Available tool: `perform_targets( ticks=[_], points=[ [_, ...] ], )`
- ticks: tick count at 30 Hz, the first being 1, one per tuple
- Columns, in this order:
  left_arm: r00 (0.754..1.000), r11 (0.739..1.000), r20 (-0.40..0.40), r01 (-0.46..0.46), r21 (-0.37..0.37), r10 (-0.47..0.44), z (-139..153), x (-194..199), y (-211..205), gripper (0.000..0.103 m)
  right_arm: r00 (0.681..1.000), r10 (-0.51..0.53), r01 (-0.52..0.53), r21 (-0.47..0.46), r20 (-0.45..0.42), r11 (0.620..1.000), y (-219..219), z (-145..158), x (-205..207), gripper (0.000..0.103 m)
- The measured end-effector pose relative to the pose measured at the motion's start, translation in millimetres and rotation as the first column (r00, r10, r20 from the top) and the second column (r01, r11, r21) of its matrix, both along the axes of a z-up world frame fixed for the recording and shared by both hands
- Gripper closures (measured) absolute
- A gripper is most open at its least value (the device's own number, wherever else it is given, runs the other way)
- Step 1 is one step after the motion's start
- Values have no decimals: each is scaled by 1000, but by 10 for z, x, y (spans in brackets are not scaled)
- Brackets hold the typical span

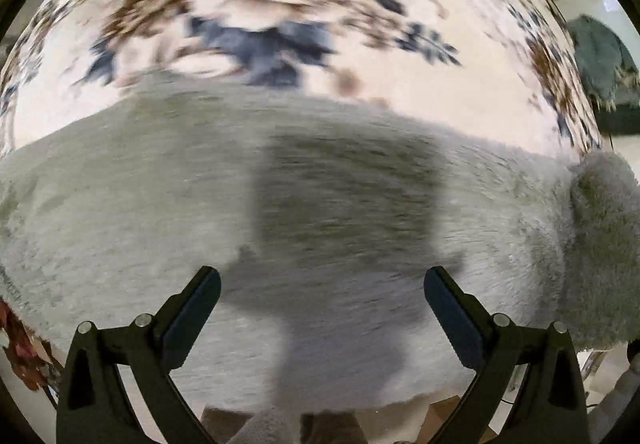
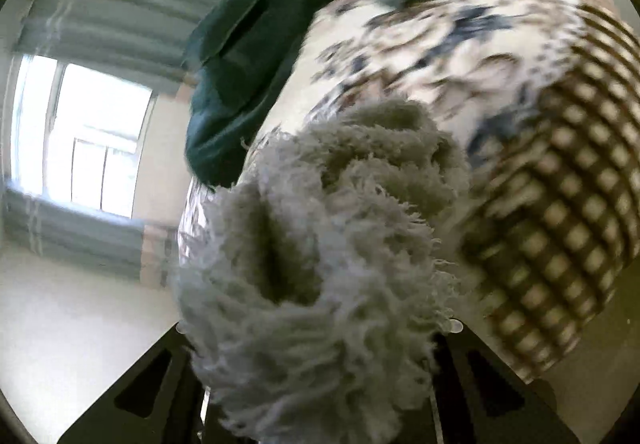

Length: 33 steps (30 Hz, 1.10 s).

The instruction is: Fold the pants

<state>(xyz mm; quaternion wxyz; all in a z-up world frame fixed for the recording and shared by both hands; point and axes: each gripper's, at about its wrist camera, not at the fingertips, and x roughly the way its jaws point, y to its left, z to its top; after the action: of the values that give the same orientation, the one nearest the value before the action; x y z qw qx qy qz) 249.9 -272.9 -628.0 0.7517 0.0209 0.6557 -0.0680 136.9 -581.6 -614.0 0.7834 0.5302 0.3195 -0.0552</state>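
Right now my left gripper (image 1: 322, 298) points straight down with its jaws spread wide and nothing between them; the two dark fingers (image 1: 192, 320) frame bare fleece. Below it the pants (image 1: 280, 204), a grey fluffy pair, lie spread across the bed in a broad band, and the gripper's own shadow falls on the pile. I read this hand as free, hovering above the cloth and ready to pin or pick a new spot

My right gripper (image 2: 320, 348) is closed tight on a bunched fold of the same pants (image 2: 320, 236); the shaggy fleece billows up in front of the lens and hides the fingertips, so I judge the grip from the wad pinched between the frame arms. It is tilted downward rather than plumb, which suits carrying an end of the garment across, not pressing it flat

Outward from there: the flowered bedspread (image 1: 360, 44) under everything, a checked brown-and-cream cover (image 2: 560, 224) on the right of the right view, a dark green cushion (image 2: 240, 84) beyond the bed, and a bright window (image 2: 88, 132) with pale curtains on the left. Both views are smeared with motion blur

My judgement: a fold is in progress, one end lifted to go over the part that lies flat. The risk is thick fleece slipping or bunching unevenly
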Motion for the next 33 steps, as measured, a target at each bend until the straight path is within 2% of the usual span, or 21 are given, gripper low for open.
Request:
perform_targets(
  ticks=[2,5,7,9,12,13,14,15,16,17,18,20,21,23,24,26,28,30,31,33],
  points=[
    [999,999,5,-35,-10,35,74,-50,230,0,998,60,-60,-12,0,998,381,56,165,86],
    [996,996,4,-91,-20,91,188,-166,798,0,987,161,-161,-29,-12,986,1023,27,366,86],
    [992,992,-2,-124,-16,124,269,-239,1243,0,972,234,-236,-47,-29,971,1494,-55,486,86],
    [988,988,-8,-152,5,152,347,-420,1803,0,941,329,-336,-89,-80,938,2032,-179,621,86],
    [980,979,-16,-196,50,197,332,-549,2400,0,872,450,-482,-182,-190,857,2755,-321,756,86],
    [976,975,-17,-213,67,215,320,-585,2622,0,839,484,-536,-227,-247,813,3007,-354,802,83],
    [970,967,-18,-240,85,242,287,-602,2813,0,792,523,-602,-267,-315,752,3296,-392,859,77],
    [965,961,-19,-260,91,263,299,-635,2989,0,746,545,-658,-297,-382,692,3524,-400,922,65],
    [956,952,-20,-290,94,293,293,-641,3153,0,687,582,-721,-311,-434,619,3799,-412,939,59],
    [944,941,-19,-326,89,329,297,-631,3322,0,657,609,-752,-321,-445,576,3954,-389,923,42],
    [936,934,-15,-348,84,350,315,-625,3426,0,612,648,-791,-338,-453,511,4164,-335,888,31],
    [918,915,7,-397,66,397,392,-587,3631,0,564,703,-825,-341,-433,451,4362,-223,814,31],
    [910,908,21,-415,54,414,446,-559,3696,0,552,719,-832,-333,-423,443,4406,-144,764,31],
    [903,903,46,-429,19,428,568,-482,3735,0,560,722,-828,-293,-406,477,4320,-37,706,28],
    [903,905,53,-426,5,425,615,-457,3714,0,581,709,-814,-267,-400,516,4185,25,700,20],
    [919,921,63,-387,-41,389,713,-337,3531,0,659,620,-742,-234,-427,628,3694,97,596,9],
    [936,937,68,-341,-78,346,785,-283,3396,0,714,510,-663,-229,-480,713,3224,112,472,9],
    [954,950,51,-290,-115,297,740,-176,3140,0,734,400,-592,-228,-548,773,2762,47,351,9],
    [962,955,33,-264,-132,271,681,-121,3008,0,736,367,-570,-228,-569,789,2642,56,296,9],
    [975,963,-3,-221,-152,223,526,-5,2708,0,722,290,-527,-228,-628,819,2253,-97,208,9]
  ],
)
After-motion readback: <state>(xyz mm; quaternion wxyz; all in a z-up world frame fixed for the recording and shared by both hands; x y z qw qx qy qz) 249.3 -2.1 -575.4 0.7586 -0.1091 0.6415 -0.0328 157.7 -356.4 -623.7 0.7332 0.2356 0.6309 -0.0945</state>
